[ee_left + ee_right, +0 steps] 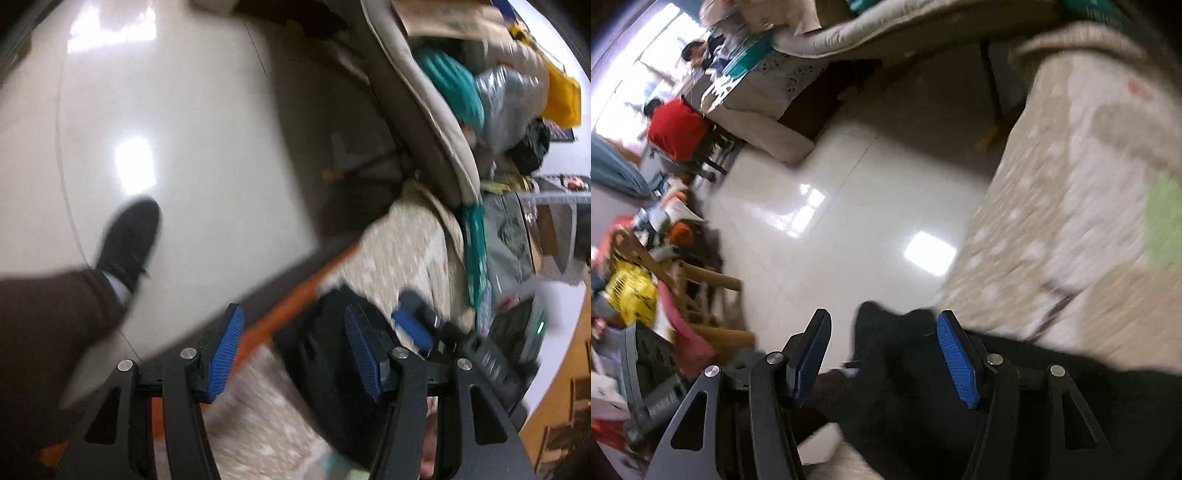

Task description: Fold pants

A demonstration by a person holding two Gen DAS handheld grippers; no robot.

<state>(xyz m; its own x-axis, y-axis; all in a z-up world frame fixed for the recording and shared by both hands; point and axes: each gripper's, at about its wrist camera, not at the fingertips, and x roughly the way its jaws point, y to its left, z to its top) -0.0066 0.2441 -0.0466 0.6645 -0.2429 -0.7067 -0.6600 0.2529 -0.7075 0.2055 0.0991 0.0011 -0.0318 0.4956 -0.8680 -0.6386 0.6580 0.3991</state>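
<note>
A: Where are the pants (905,387)?

B: They lie dark and bunched at the edge of the patterned bed cover (1071,206), with one corner hanging out over the glossy floor (831,221). In the right wrist view the black cloth sits between and below the fingers of the right hand-held gripper (882,354).

A: Is that gripper clamped on them?

B: No. Its blue pads (955,358) stand apart and neither presses on the cloth.

A: And the left hand-held gripper (291,347)?

B: Its jaws are apart as well, with nothing between them. It hangs over the bed's edge, where an orange strip (295,299) runs along the side. The dark fabric (325,347) lies just beyond its right pad, and the other gripper's blue pad shows near it.

A: Anything else?

B: A person's black shoe (129,243) and a brown trouser leg (48,332) stand on the floor at the left. The frames are blurred, so the black shape behind the left gripper is probably the pants, though part may be gripper body.
</note>
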